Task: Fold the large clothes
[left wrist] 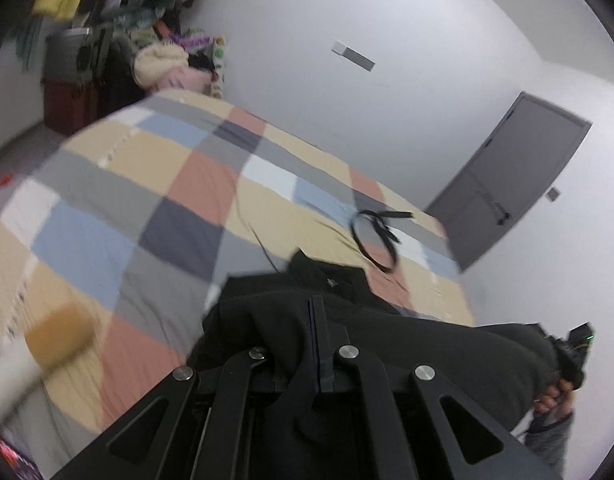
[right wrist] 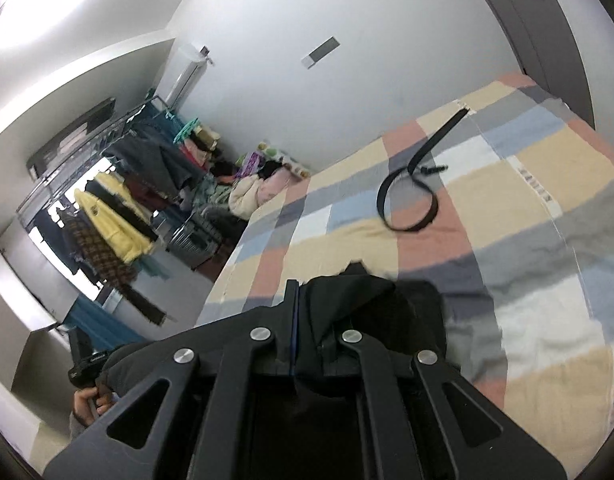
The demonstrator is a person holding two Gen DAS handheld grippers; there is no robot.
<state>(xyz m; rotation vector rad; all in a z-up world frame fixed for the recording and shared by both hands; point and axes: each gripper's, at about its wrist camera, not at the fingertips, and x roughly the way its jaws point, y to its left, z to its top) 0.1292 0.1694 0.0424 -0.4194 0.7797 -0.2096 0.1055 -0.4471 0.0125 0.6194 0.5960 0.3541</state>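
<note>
Both grippers' jaws pinch a black garment [left wrist: 387, 320] above the checkered bedspread [right wrist: 527, 184], black belt [right wrist: 407, 200] beyond.

The black garment [left wrist: 407, 340] is hanging bunched and held up above the near part of the bed, not lying flat. In the left wrist view it is draping in thick, matte folds across the lower middle of the frame, one rounded mass stretching off to the right and a small peak of cloth sticking up at the top. In the right wrist view the same black garment [right wrist: 359, 304] is rising as a crumpled hump with a pointed tip, its lower part dropping out of sight. It is possibly a jacket or hoodie, though blur and folds are hiding its shape.
</note>
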